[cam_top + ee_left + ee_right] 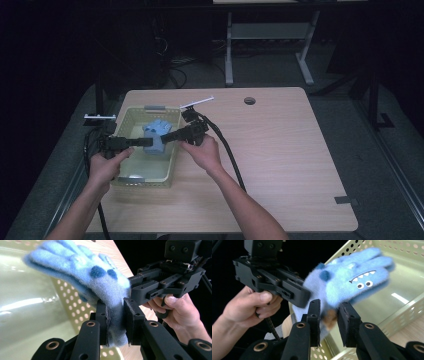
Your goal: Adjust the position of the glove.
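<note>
Gripping a fuzzy blue glove (156,136) from both sides, two hand-held grippers meet above a pale green perforated basket (129,118) at the left of the tabletop (280,150). The left gripper (141,142) comes in from the left, and in the left gripper view its jaws are clamped on the cuff end of the glove (95,285), the fabric squeezed flat between the pads. The right gripper (167,137) comes in from the right; in the right gripper view its jaws stand on either side of the lower part of the glove (352,282), close on the fabric, with a small gap still visible beside one pad, so a firm hold cannot be confirmed from this view. The glove carries a printed monster face with two eyes and a row of teeth, plus dark blue spots, and its fingers point away towards the far side of the basket (412,305). It hangs clear of the basket floor, held up between the two tools. The person's left hand (106,167) rests at the near left rim of the basket, the right hand (202,150) just beside its right wall. A black cable (230,155) trails from the right gripper across the tabletop towards the near edge.
</note>
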